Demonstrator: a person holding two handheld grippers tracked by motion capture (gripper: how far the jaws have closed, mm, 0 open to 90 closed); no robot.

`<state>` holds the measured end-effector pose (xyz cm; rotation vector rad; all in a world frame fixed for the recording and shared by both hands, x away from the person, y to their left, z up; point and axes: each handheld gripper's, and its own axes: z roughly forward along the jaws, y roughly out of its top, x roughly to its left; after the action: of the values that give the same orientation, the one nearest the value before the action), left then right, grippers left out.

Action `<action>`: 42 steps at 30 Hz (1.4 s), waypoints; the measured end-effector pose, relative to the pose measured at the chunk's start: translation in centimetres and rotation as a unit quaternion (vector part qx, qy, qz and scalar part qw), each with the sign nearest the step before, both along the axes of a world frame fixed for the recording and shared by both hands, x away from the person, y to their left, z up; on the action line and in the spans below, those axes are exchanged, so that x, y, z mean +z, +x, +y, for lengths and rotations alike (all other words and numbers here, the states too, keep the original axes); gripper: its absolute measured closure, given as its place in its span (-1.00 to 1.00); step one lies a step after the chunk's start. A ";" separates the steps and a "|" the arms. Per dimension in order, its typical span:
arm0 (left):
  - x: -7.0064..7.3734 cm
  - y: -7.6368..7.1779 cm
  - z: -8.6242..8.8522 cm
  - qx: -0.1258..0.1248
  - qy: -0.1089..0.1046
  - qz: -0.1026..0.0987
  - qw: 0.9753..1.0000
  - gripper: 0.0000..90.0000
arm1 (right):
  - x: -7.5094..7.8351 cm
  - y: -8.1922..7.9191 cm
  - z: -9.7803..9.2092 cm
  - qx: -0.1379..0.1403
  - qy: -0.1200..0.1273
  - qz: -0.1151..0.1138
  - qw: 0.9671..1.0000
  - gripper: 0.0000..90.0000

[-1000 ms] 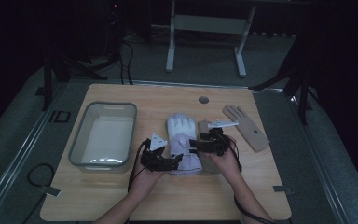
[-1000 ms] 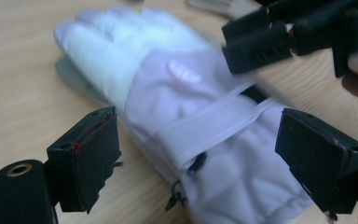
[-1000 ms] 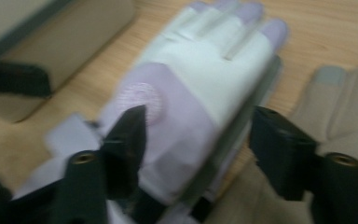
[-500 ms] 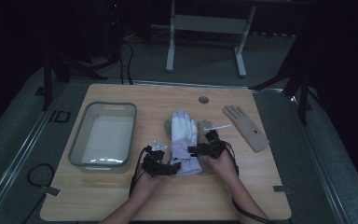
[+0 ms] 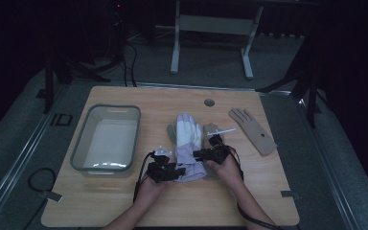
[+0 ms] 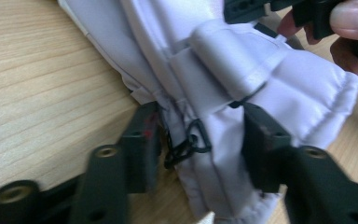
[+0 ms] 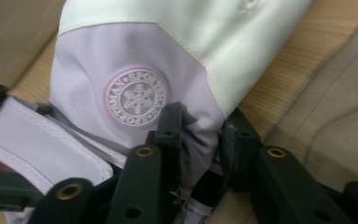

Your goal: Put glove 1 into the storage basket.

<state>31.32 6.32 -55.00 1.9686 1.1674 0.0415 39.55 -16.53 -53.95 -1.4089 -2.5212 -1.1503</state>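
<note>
We see a white and pale lilac padded ski glove (image 5: 188,143) lying near the middle of the light wooden table (image 5: 249,196), its fingers pointing toward twelve o'clock and its cuff toward six. Both grippers work at the cuff end. Our left gripper (image 5: 172,171) sits at about seven o'clock of the glove; in the left gripper view (image 6: 200,140) its jaws stand apart, one on each side of the lilac cuff fabric and a small black clip (image 6: 186,144), and we cannot tell whether they press it. Our right gripper (image 5: 206,154) comes in at about four o'clock of the glove; in the right gripper view (image 7: 200,140) its jaws are closed on a fold of the lilac fabric just below a round snowflake badge (image 7: 137,95).

At nine o'clock of the glove, well apart from it, stands a clear rectangular plastic tub (image 5: 84,143). Its pale floor shows through the walls and we see nothing lying in it.

At about two o'clock of the ski glove a tan knitted glove (image 5: 253,129) lies flat, fingers toward eleven o'clock. Beneath the ski glove's right edge another tan fabric piece (image 5: 210,132) shows, touching it. A small round grey insert (image 5: 209,102) sits in the table at twelve o'clock.
</note>
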 end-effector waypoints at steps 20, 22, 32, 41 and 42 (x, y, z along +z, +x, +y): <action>5.0 0.6 1.5 -0.049 0.021 -0.025 0.998 0.68 | 4.7 -1.7 1.2 -0.027 -0.007 -0.050 0.998 0.74; 5.6 0.7 2.0 -0.049 0.021 -0.027 0.998 0.68 | 5.4 -1.7 1.6 -0.026 -0.007 -0.058 0.998 0.74; 8.0 0.8 4.3 -0.054 0.028 -0.043 0.997 0.68 | 7.9 -1.7 3.8 -0.014 -0.003 -0.085 0.996 0.75; 9.9 0.7 7.3 -0.046 0.039 -0.054 0.997 0.68 | 9.6 -1.5 6.7 -0.003 0.007 -0.098 0.995 0.75; 10.0 0.7 7.7 -0.044 0.038 -0.054 0.997 0.67 | 9.7 -1.4 7.0 -0.002 0.008 -0.099 0.995 0.75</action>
<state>31.98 13.98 -44.95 2.0563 1.0220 0.1467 38.11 -9.51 -44.21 -1.3603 -2.6316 -1.3709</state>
